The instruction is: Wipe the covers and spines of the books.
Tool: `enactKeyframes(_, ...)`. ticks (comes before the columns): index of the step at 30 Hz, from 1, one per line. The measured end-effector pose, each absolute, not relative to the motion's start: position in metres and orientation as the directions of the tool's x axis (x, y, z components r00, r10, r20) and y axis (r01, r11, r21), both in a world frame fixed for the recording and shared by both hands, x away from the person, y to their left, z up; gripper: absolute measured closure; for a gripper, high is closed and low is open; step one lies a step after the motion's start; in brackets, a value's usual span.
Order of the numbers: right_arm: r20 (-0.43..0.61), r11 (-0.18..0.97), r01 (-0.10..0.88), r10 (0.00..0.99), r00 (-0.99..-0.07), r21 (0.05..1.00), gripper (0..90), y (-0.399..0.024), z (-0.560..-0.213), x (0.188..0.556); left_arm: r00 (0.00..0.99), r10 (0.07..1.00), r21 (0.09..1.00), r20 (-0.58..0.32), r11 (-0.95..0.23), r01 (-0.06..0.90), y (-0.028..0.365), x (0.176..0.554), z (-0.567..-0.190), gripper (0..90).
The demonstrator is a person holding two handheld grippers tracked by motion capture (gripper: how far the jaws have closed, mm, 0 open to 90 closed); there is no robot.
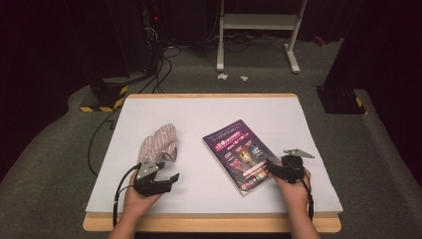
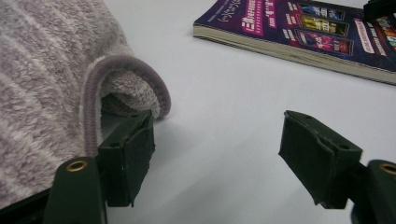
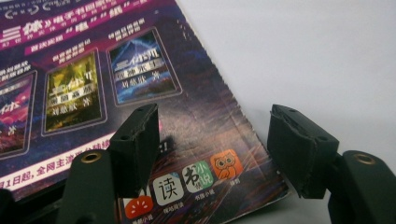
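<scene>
Book (image 1: 238, 155) flat on table (image 1: 209, 109), right of centre; towel (image 1: 159, 142) lies to its left.
Left gripper (image 1: 170, 169): jaws apart, empty, one jaw touching the towel's hem. Right gripper (image 1: 271, 167): jaws apart, astride the book's near corner, not clamped. Risk: a pinch may catch only the cover, so the pages sag or the corner tears; the book may also skid.

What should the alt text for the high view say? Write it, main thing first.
A person's two hands hold black grippers over a white-topped table: the right gripper hangs open over the near corner of a purple book, and the left gripper sits open beside a pinkish fuzzy towel. Dark floor, cables and a white stand lie beyond.
</scene>
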State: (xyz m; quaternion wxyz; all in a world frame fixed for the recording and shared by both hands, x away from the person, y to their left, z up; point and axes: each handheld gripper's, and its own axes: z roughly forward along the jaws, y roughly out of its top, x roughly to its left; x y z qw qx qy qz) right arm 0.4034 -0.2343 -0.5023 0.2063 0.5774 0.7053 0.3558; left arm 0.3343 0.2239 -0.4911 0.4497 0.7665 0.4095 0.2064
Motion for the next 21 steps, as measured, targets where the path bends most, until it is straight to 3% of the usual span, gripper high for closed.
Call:
enactKeyframes(10, 0.12, 0.105, 0.668, 0.952, -0.282, 0.737, 38.3, -0.227, -0.502, 0.395, 0.597, 0.801, 0.859, -0.05, -0.27, 0.434, 0.22, 0.334, -0.491, 26.5)
enactKeyframes(21, 0.138, 0.201, 0.634, 0.885, -0.444, 0.747, 44.2, -0.186, -0.504, 0.35, 0.637, 0.769, 0.857, -0.056, -0.29, 0.426, 0.201, 0.332, -0.491, 29.4)
